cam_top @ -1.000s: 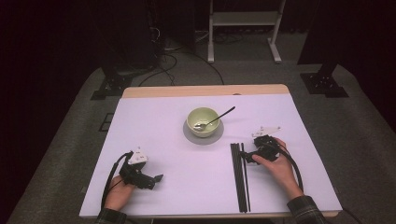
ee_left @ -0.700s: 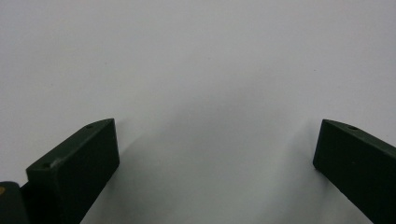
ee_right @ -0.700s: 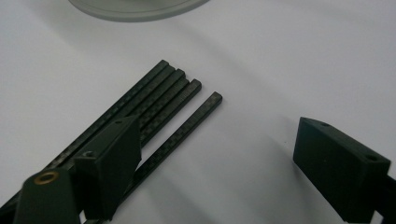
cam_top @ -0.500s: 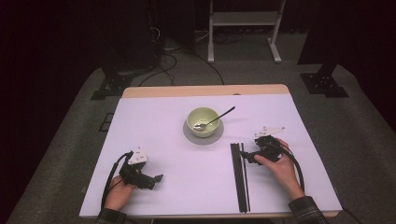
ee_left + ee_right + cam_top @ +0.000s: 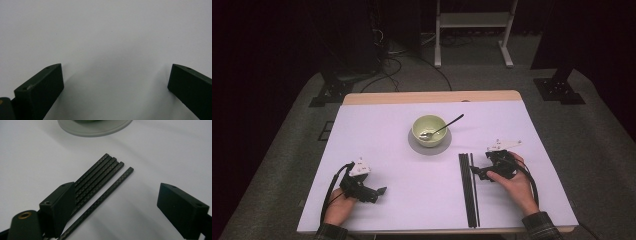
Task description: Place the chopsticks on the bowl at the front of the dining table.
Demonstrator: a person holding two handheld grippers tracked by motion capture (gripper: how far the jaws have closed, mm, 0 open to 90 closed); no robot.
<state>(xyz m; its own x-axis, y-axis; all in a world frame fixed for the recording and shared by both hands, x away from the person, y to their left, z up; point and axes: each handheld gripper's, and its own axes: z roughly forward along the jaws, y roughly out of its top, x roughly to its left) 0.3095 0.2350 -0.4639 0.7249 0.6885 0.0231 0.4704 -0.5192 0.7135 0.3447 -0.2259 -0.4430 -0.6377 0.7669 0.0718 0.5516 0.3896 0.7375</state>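
Observation:
Several black chopsticks (image 5: 469, 189) lie side by side on the white table (image 5: 392, 145), right of centre, pointing away from me. My right gripper (image 5: 477, 172) rests open next to their far ends, jaws pointing left at them. In the right gripper view the chopsticks (image 5: 100, 178) run under the left jaw, one stick slightly apart, and the right gripper (image 5: 117, 192) holds nothing. A pale green bowl (image 5: 429, 130) with a spoon (image 5: 447, 124) stands on a grey saucer (image 5: 429, 146). My left gripper (image 5: 378, 192) sits open at the near left, and in its own view the left gripper (image 5: 116, 72) spans bare table.
The grey saucer's rim (image 5: 95, 126) shows at the top of the right gripper view. A wooden strip (image 5: 432, 96) borders the table's far edge. Beyond it stand a white frame (image 5: 472, 30) and black stand feet (image 5: 559, 90) on the grey floor.
My right gripper has shifted slightly toward the near edge, staying by the chopsticks' far ends. The left gripper has not moved.

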